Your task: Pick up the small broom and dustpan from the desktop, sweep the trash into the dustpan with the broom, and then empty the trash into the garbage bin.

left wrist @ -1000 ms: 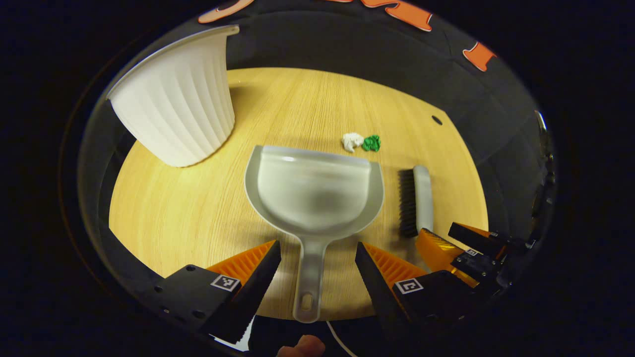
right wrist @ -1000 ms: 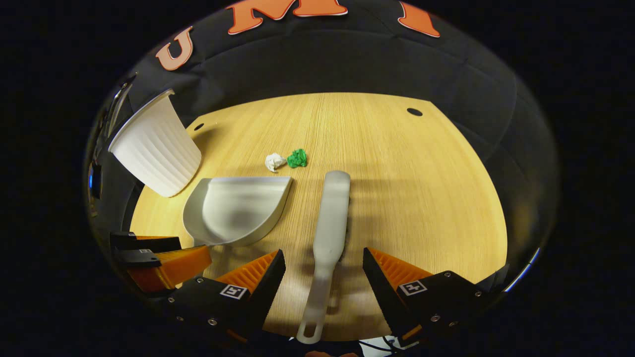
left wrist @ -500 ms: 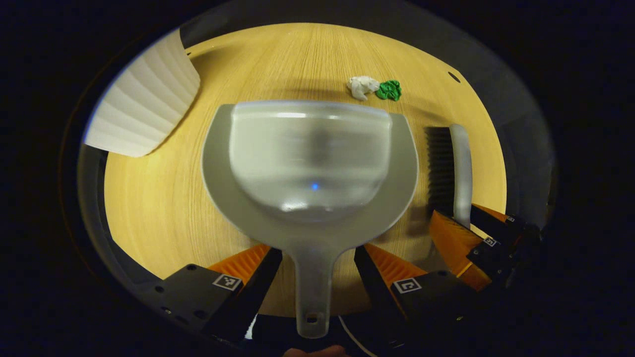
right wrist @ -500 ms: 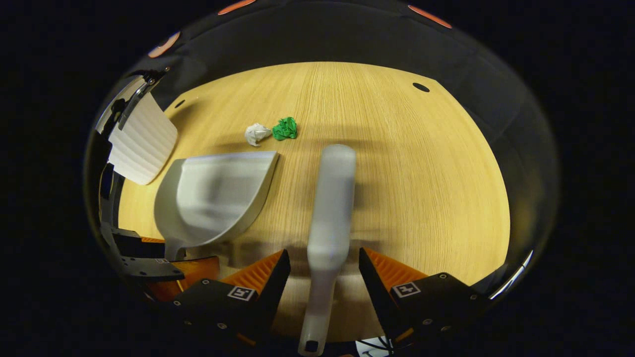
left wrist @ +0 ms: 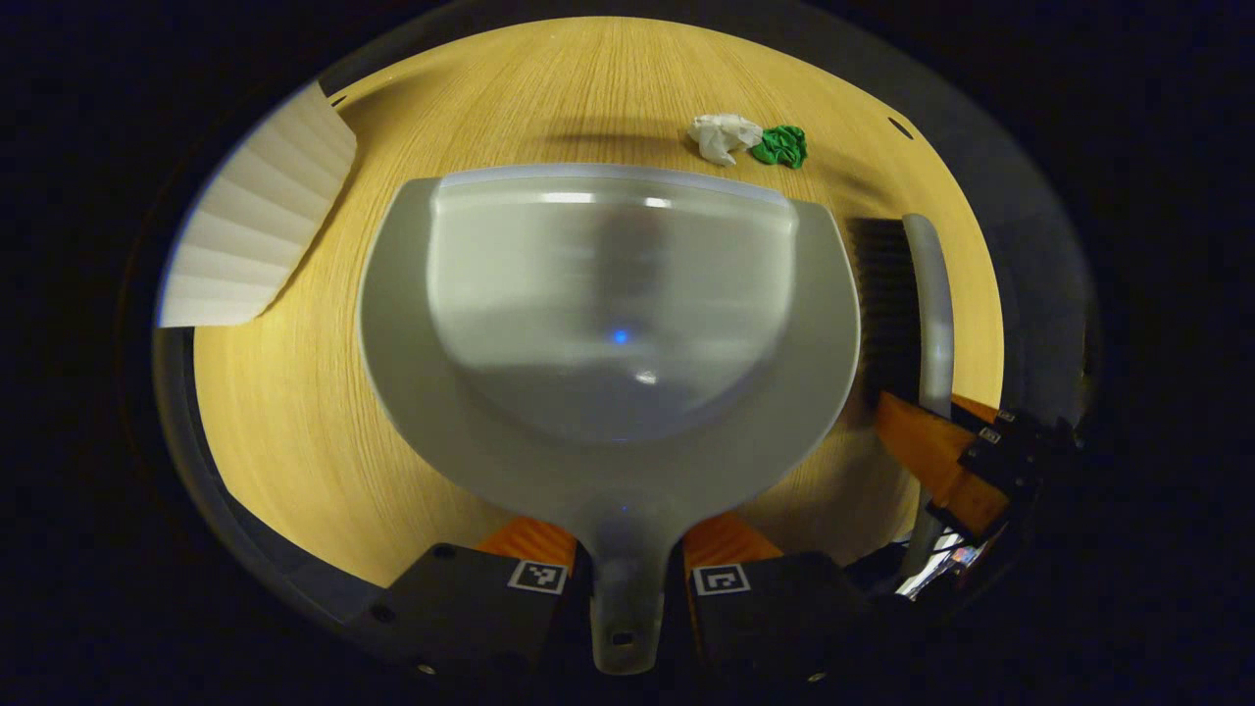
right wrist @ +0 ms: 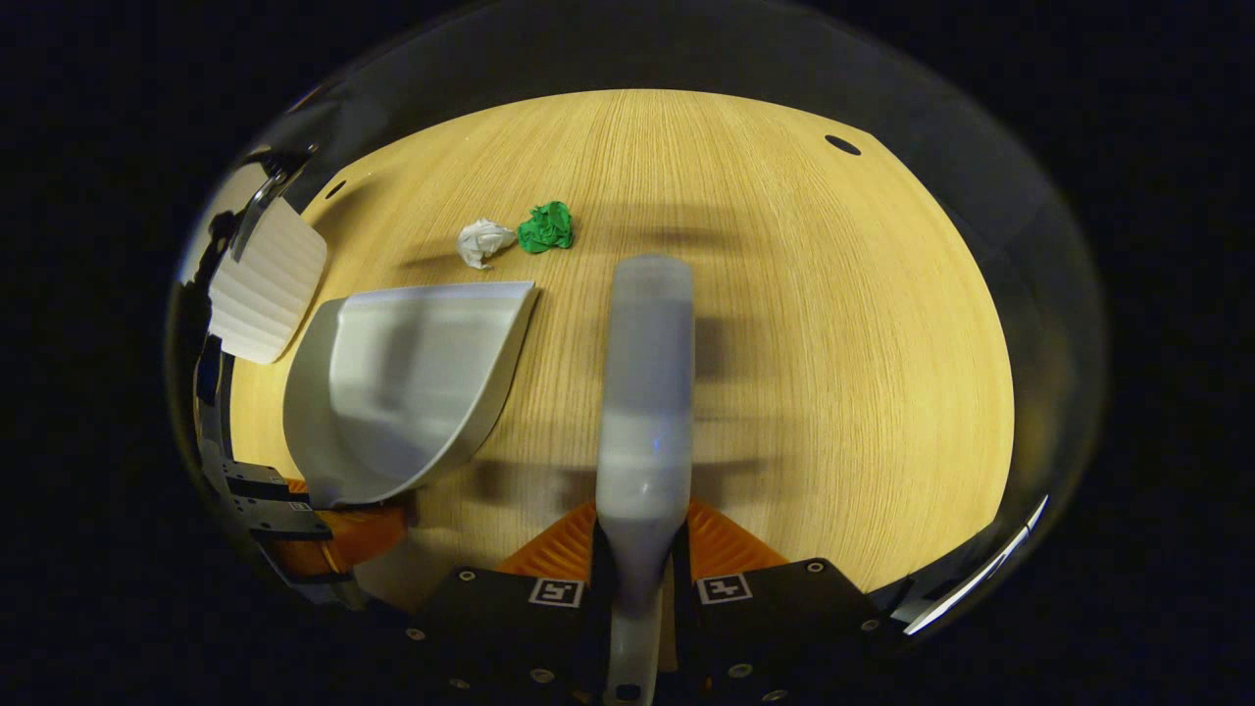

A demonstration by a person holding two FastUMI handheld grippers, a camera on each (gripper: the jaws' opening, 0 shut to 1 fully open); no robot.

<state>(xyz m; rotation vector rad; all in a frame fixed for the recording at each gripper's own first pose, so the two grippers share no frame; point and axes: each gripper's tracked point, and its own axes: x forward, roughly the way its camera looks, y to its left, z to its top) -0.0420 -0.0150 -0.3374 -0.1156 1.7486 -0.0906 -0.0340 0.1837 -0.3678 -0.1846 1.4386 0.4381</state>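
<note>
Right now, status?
Left hand-held gripper shut on dustpan handle. Right hand-held gripper shut on broom. Trash unswept, path clear.

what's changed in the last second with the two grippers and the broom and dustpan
Both grippers moved in and closed. The left gripper went from open either side of the dustpan handle to shut on it. The right gripper likewise shut on the broom handle. The white scrap, green scrap and bin stayed put on the desk.
</note>
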